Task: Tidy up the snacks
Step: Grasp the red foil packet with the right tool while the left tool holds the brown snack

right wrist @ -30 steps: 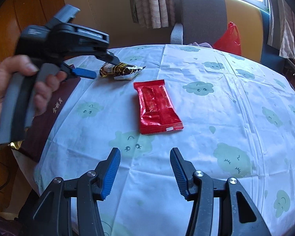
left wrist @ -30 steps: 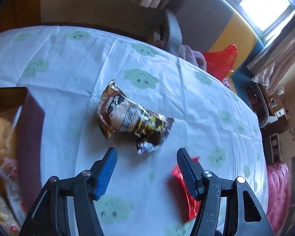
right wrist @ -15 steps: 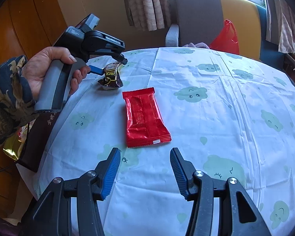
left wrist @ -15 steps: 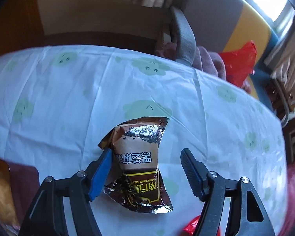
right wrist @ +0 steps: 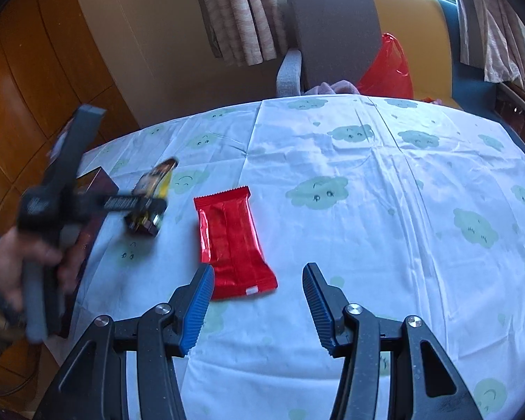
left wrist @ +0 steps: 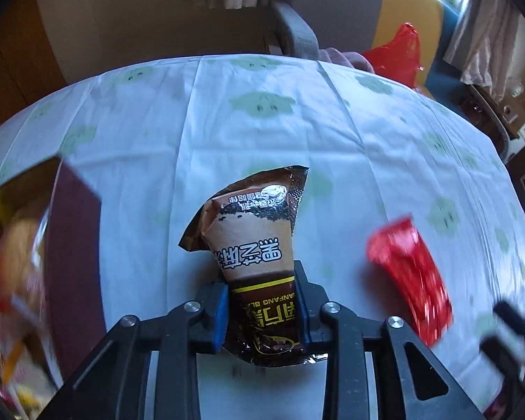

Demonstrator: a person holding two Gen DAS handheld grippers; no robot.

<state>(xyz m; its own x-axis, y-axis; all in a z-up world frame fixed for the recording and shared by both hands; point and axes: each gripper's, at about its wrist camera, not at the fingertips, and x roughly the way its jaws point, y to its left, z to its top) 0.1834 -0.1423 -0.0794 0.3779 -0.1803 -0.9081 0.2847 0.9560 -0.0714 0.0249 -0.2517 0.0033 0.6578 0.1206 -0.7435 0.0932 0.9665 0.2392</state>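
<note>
My left gripper (left wrist: 262,301) is shut on a brown snack packet (left wrist: 255,245) and holds it off the table, its top end pointing away from me. In the right wrist view the left gripper (right wrist: 147,210) shows blurred at the left with the brown packet (right wrist: 154,182) in it. A red snack packet (right wrist: 232,241) lies flat on the cloud-print tablecloth (right wrist: 367,192); it also shows at the right of the left wrist view (left wrist: 409,273). My right gripper (right wrist: 259,297) is open and empty, just short of the red packet's near end.
A dark red box (left wrist: 73,245) holding several snacks stands at the table's left edge; it also shows in the right wrist view (right wrist: 94,182). A grey and yellow chair (right wrist: 332,35) with a red plastic bag (right wrist: 385,70) stands behind the table.
My left gripper has shut on the brown packet, lifted it and moved it left toward the box. My right gripper has moved closer to the red packet.
</note>
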